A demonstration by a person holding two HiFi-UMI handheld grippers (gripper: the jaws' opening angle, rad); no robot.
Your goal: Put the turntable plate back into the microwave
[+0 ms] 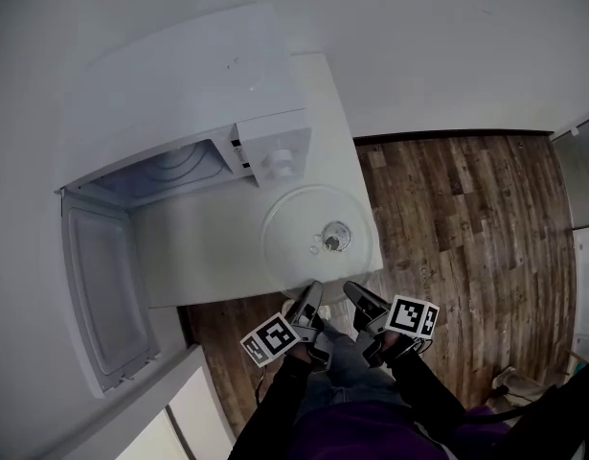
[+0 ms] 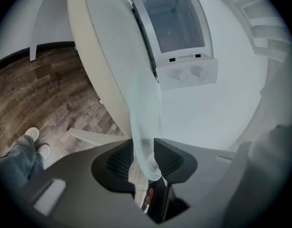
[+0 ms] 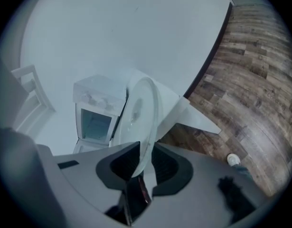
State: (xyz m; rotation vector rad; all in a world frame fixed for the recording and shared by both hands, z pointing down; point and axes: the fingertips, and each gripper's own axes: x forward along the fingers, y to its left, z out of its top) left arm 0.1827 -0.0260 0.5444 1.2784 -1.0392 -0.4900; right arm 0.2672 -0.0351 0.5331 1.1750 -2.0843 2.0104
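I have L gripper [image 2: 145, 152] & R gripper [image 3: 145, 158] each clamped on near rim of turntable plate [image 1: 299, 233], at counter [image 1: 198, 257] edge by open microwave [image 1: 179, 94].

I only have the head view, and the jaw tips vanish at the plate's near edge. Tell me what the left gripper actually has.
Observer: In the left gripper view, the left gripper has the glass rim of the turntable plate between its pads, and both pads look pressed against it.
Operator: Check the right one too.
Observer: In the right gripper view, the right gripper is closed on the same rim. The plate runs edge-on out from the jaws, and the open microwave shows just beside it.
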